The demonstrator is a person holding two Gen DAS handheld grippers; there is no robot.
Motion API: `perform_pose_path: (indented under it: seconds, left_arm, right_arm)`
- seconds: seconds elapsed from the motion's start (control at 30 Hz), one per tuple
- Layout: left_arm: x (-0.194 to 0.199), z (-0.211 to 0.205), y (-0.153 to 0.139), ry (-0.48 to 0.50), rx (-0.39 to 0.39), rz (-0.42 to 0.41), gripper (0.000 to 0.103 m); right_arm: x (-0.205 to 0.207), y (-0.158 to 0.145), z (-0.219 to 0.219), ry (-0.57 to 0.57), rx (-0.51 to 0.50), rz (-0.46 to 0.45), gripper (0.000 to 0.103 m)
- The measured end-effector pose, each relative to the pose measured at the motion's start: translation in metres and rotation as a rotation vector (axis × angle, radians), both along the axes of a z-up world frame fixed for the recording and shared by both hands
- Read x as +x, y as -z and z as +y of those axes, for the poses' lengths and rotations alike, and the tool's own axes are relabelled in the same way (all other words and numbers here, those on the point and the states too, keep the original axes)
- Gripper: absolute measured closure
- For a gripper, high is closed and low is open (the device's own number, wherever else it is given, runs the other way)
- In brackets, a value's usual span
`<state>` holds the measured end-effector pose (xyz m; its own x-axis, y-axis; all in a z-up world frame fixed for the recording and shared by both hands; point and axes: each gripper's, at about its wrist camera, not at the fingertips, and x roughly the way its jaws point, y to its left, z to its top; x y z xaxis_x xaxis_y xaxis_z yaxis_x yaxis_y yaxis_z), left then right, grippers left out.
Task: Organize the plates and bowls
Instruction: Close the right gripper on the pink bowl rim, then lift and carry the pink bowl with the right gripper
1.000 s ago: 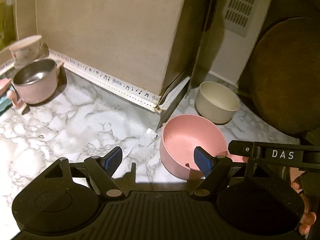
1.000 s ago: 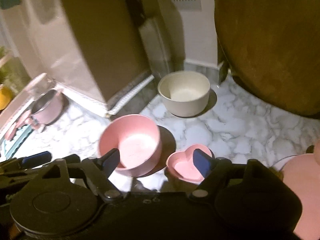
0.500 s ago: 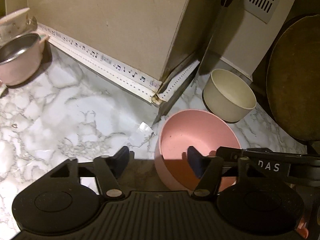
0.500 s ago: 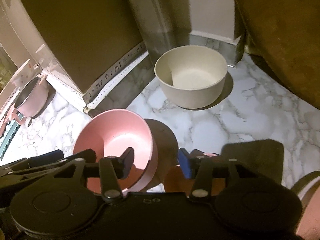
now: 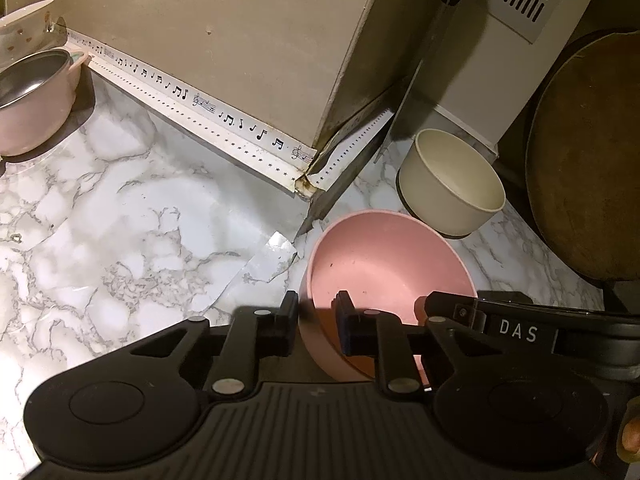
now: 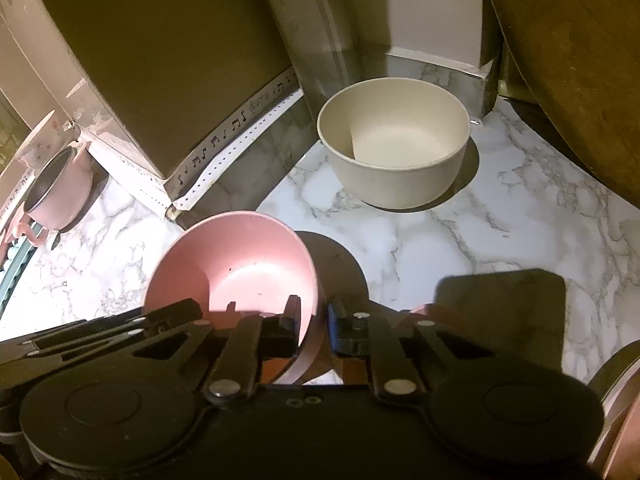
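The only writing I can read is "DAS" in white capitals on the black body of my right gripper [image 5: 516,330], seen from my left wrist camera. A white strip [image 5: 192,100] printed with black musical notes and small stars runs along the foot of the beige cabinet [image 5: 224,32] where it meets the marble counter [image 5: 120,216].

The pink bowl [image 5: 384,264] sits on the counter just in front of me, and it holds nothing but a few dark specks. My left gripper [image 5: 318,320] has its jaws closing over the near left part of the rim, one finger outside the wall and one inside, both pressing on it. My right gripper [image 6: 314,320] does the same on the right part of the rim, jaws closing with the wall clamped between them.

Beyond the pink bowl, near it but not touching, stands a cream bowl [image 6: 394,148], also empty. Just to the right of my right fingers a small pink dish [image 6: 424,312] peeks out, mostly hidden, so I cannot tell what is in it.

Far to the left a pink pot [image 5: 32,96] with a dark metal inside stands against the cabinet; it looks empty. Behind it a white dish with small spots [image 5: 24,28] leans; its contents are out of sight. A large round wooden board [image 5: 588,160] stands at the right.
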<state>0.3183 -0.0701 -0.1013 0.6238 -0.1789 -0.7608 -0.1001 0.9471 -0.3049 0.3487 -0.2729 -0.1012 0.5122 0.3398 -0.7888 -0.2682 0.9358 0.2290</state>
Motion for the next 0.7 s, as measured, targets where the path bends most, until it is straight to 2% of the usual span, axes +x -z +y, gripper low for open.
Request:
perform_pose_path:
  seconds: [0.4, 0.7]
  left_arm:
    - [-0.044, -0.005, -0.021, 0.051, 0.001, 0.0, 0.084]
    - [-0.083, -0.022, -0.02, 0.121, 0.008, 0.021, 0.084]
  right_arm:
    - [-0.039, -0.016, -0.004, 0.007, -0.003, 0.0, 0.092]
    - [-0.086, -0.017, -0.024, 0.058, 0.007, 0.019, 0.092]
